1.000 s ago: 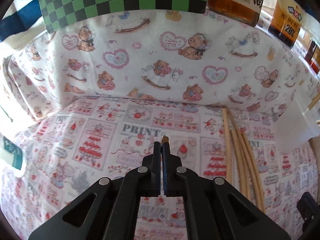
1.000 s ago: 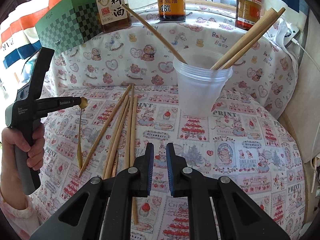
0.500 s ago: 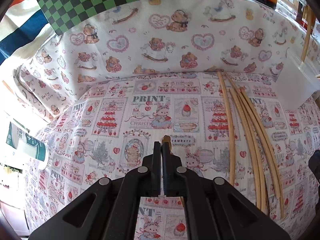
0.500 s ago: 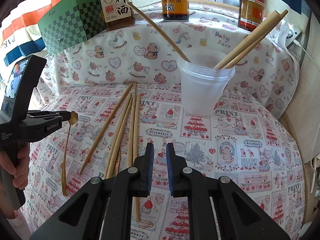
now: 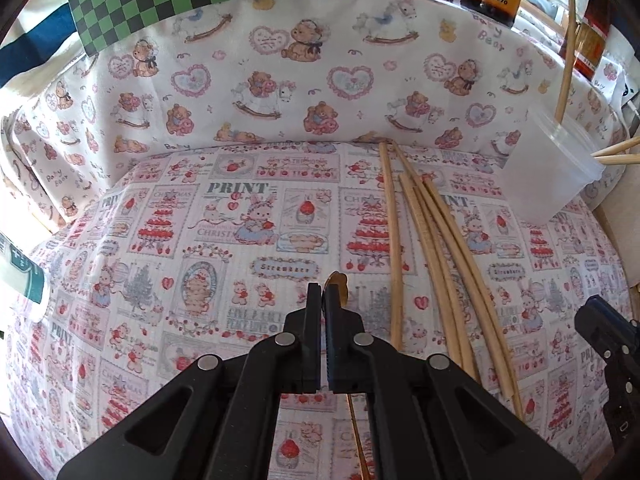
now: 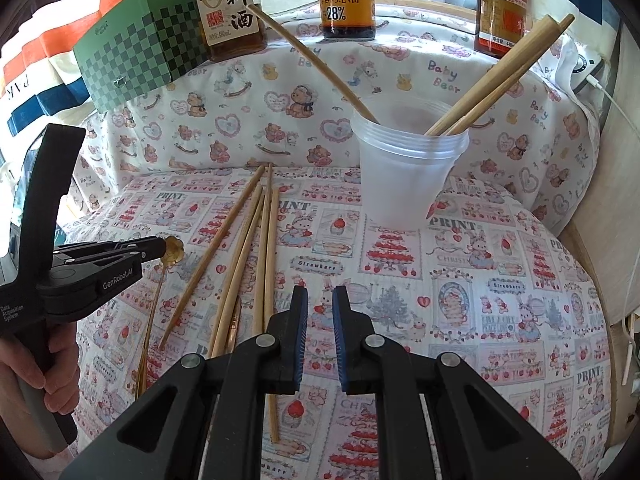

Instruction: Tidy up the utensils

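My left gripper [image 5: 322, 292] is shut on a thin gold spoon [image 5: 338, 280], gripped near its flower-shaped end. In the right wrist view the spoon [image 6: 173, 249] sticks out of the left gripper [image 6: 162, 246], and its handle hangs down to the cloth. Several wooden chopsticks [image 6: 262, 240] lie loose on the printed tablecloth, just right of the spoon; they also show in the left wrist view [image 5: 432, 240]. A clear plastic cup [image 6: 408, 176] at the back holds three chopsticks [image 6: 500, 76]. My right gripper [image 6: 320, 294] hovers over the cloth, jaws a little apart with nothing between them.
Sauce bottles [image 6: 346, 0] and a green checked box [image 6: 140, 44] stand on the ledge behind the cloth. A white cable [image 6: 616, 104] runs down the right side past the table's edge. A hand [image 6: 52, 376] holds the left gripper's handle at the far left.
The left gripper has carried the spoon lower and swung toward the loose chopsticks, bringing the cup into its view. The right gripper has stayed put.
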The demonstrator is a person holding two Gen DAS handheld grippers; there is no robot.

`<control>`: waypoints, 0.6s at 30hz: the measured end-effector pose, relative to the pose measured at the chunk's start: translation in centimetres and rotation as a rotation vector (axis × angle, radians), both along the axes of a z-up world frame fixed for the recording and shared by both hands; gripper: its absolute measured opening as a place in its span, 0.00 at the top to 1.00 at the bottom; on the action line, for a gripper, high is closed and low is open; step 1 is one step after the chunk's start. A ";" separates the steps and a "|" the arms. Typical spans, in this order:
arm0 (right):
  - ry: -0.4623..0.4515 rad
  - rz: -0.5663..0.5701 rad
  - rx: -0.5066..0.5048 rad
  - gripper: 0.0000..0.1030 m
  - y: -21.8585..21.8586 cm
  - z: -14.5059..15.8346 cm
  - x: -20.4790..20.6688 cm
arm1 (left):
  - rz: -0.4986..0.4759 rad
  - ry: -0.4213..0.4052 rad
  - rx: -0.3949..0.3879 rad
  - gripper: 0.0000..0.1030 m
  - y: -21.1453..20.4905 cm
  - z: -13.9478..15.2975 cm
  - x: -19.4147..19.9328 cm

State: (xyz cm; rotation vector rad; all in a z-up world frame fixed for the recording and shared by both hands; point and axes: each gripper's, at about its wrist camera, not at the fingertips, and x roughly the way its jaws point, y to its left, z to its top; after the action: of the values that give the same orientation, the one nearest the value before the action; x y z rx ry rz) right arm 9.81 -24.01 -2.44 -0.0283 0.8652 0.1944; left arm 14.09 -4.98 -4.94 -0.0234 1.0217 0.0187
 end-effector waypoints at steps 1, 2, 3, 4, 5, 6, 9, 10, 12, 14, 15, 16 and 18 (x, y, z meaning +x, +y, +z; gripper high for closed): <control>0.002 0.000 0.000 0.87 0.0 0.0 0.0 | -0.009 -0.009 -0.009 0.99 -0.2 0.0 -0.1; 0.003 0.000 0.000 0.87 0.0 0.0 0.1 | -0.013 -0.017 -0.015 0.99 -0.5 0.0 -0.2; 0.005 -0.001 -0.001 0.87 0.0 -0.1 0.1 | -0.017 -0.023 -0.026 0.99 -0.6 -0.1 -0.3; 0.007 0.000 -0.002 0.87 0.0 -0.2 0.2 | -0.022 -0.032 -0.045 0.99 -0.7 -0.1 -0.3; 0.011 0.000 -0.001 0.87 0.0 -0.2 0.3 | -0.028 -0.043 -0.072 0.99 -0.8 -0.2 -0.4; 0.016 0.000 0.002 0.87 -0.1 -0.3 0.3 | -0.036 -0.056 -0.105 0.99 -0.8 -0.2 -0.5; 0.038 0.002 0.017 0.87 -0.2 -0.7 0.6 | -0.037 -0.102 -0.153 0.98 -0.8 0.1 -0.8; 0.043 0.001 0.023 0.87 -0.3 -0.7 0.7 | -0.053 -0.108 -0.159 0.96 -1.0 0.1 -0.8; 0.048 0.003 0.029 0.87 -0.3 -0.8 0.8 | -0.068 -0.107 -0.171 0.87 -1.3 0.2 -0.7; 0.043 0.003 0.027 0.87 -0.3 -0.7 0.7 | -0.052 -0.101 -0.156 0.86 -0.8 -0.3 -0.1; 0.040 0.003 0.024 0.87 -0.3 -0.7 0.6 | -0.045 -0.105 -0.144 0.84 -0.9 -0.3 -0.1; 0.039 0.003 0.022 0.87 -0.3 -0.7 0.6 | -0.039 -0.113 -0.129 0.82 -0.9 -0.3 -0.1; 0.041 0.007 0.022 0.87 -0.2 -0.6 0.6 | -0.035 -0.126 -0.101 0.69 -1.1 -0.3 -0.1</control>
State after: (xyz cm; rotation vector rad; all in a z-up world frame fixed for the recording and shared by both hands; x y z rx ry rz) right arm 10.40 -24.24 -3.09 -0.0064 0.9038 0.2119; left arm 14.01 -6.10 -5.25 -0.0975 0.8958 -0.0649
